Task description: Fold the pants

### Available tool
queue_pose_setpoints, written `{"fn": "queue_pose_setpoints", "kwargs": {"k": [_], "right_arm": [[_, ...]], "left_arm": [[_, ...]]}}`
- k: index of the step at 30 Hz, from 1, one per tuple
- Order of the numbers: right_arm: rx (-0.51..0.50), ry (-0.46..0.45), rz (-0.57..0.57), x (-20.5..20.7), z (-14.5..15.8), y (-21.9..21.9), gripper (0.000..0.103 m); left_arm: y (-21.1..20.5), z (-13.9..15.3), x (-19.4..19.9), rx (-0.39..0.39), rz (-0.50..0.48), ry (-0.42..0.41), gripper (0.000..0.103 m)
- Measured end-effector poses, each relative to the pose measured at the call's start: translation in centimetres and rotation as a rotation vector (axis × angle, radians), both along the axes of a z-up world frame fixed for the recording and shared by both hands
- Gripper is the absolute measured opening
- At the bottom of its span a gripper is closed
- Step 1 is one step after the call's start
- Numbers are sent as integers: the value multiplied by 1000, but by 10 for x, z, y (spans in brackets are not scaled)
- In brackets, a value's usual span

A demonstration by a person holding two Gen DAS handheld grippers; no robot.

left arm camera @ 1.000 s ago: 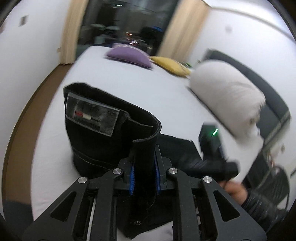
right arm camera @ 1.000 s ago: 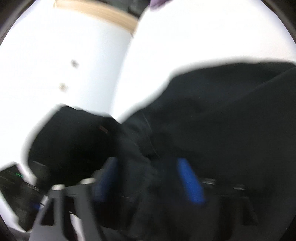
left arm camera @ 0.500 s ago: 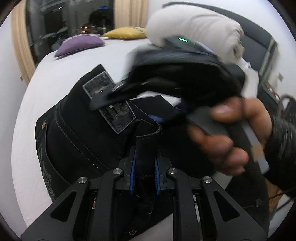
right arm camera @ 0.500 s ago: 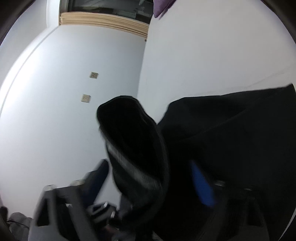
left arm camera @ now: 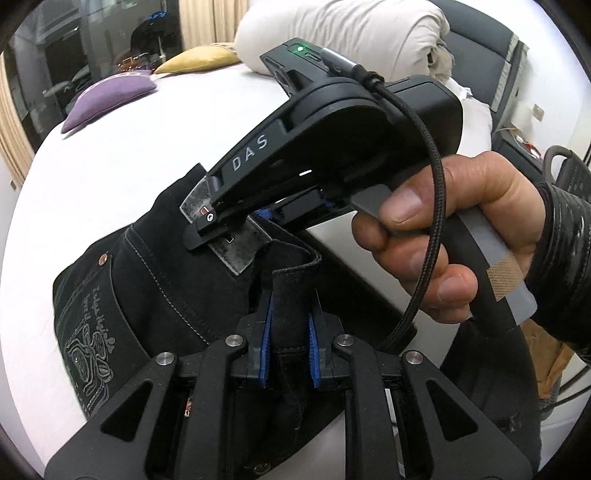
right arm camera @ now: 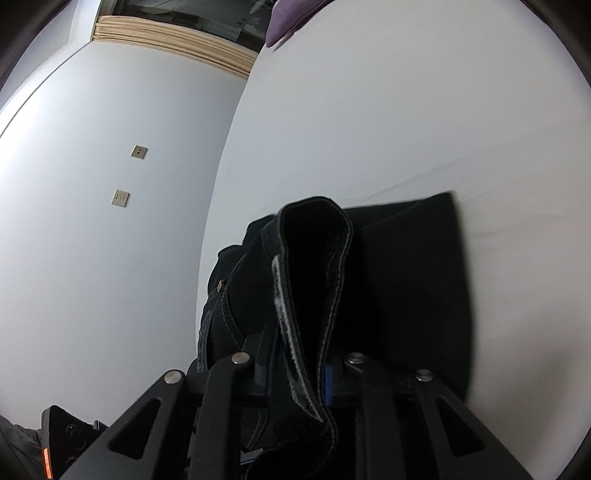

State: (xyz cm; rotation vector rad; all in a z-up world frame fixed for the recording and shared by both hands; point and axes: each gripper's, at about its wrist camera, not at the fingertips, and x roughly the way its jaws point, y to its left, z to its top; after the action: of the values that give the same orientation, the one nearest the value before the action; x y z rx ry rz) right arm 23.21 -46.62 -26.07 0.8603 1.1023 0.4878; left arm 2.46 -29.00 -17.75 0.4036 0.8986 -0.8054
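Note:
Black denim pants (left arm camera: pixel 155 295) lie on a white bed (left arm camera: pixel 122 155), with a stitched back pocket and a grey waistband patch showing. My left gripper (left arm camera: pixel 290 354) is shut on a fold of the waistband. My right gripper (left arm camera: pixel 221 229), held in a bare hand, sits close in front of the left one, its tip over the waistband patch. In the right wrist view my right gripper (right arm camera: pixel 295 373) is shut on the looped waistband of the pants (right arm camera: pixel 399 280), which stands up between its jaws.
A purple cushion (left arm camera: pixel 110 96), a yellow cushion (left arm camera: pixel 199 59) and a rolled white duvet (left arm camera: pixel 343 33) lie at the far end of the bed. A dark headboard (left arm camera: pixel 480 33) is at the right. A white wall (right arm camera: pixel 92 184) with two sockets borders the bed.
My right gripper came in beside the left one and closed on the waistband. The pants turned so the back pocket now faces the left camera.

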Motion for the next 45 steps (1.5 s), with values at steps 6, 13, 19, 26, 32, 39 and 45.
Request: {"fn": "queue_pose_setpoints", "kwargs": {"k": [6,13,19,26,32,39,45], "right_arm": [[4,8,-7,3,-8,-10,18],[37,19,-34,-5,-12,-13,18],[88,16,-70,-13,-26,-22,16],[146,8,-58,-16,-42,-37,14],[174,-1,-52,-15,-44,-37,15],[161,-19,-121,-33,-36,-47,32],[22,-27,-226,-59,-4,-56,50]], "left_arm": [[4,-12,-11,24,-30,12,15],[8,-15,-4,49,-56,32,15],[5,-23,-6,68,-75,30,15],[-6,-34,-7,99,-98,1,15],[-2,-35,-14,67,-141,-13,46],[63,20,-6,-135,-127,91,69],[157,45,63,-277,233,93,70]]}}
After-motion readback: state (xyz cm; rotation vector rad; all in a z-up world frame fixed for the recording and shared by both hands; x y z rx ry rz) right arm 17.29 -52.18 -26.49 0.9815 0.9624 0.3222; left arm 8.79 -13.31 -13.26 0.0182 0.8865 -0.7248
